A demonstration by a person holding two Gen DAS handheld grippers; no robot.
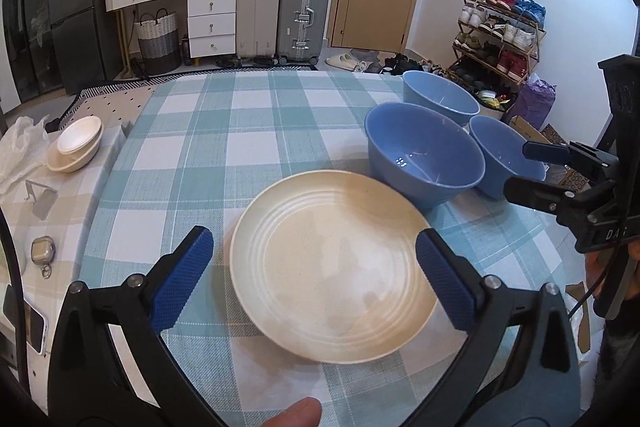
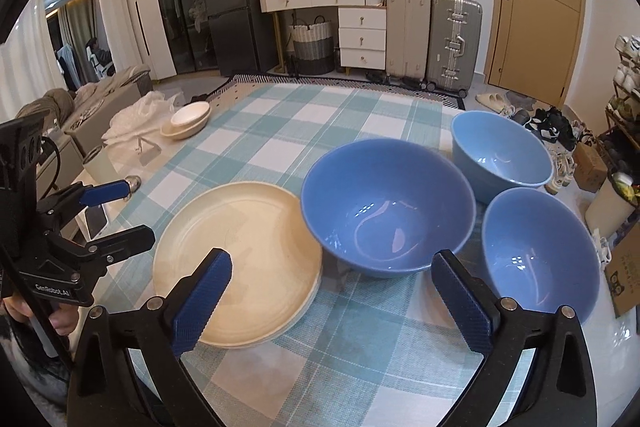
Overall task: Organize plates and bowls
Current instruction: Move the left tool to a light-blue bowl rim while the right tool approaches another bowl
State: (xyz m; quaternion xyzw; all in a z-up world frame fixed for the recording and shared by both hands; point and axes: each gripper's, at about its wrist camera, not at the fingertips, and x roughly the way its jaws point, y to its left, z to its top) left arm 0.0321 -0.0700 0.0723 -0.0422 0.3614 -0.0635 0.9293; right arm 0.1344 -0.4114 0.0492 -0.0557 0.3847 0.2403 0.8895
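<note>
The cream plate (image 1: pixel 332 267) lies flat straight ahead between the wide-open fingers of the left gripper (image 1: pixel 314 281); the right gripper (image 2: pixel 332 299), also released, faces the middle blue bowl (image 2: pixel 386 207)

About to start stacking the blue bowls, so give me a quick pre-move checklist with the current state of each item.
1. Right tool open: ok, fingers wide apart, nothing held.
2. Left tool open: ok, holding nothing, hovering over the cream plate.
3. Nearest blue bowl upright and empty: ok.
4. Other two blue bowls, far and right, upright and empty: ok.
5. Clearance between nearest bowl and plate: not ok, the bowl's rim overlaps the plate's edge in the right wrist view; contact cannot tell.
6. Plate is single, not a stack: cannot tell; a second rim seems visible beneath.
</note>
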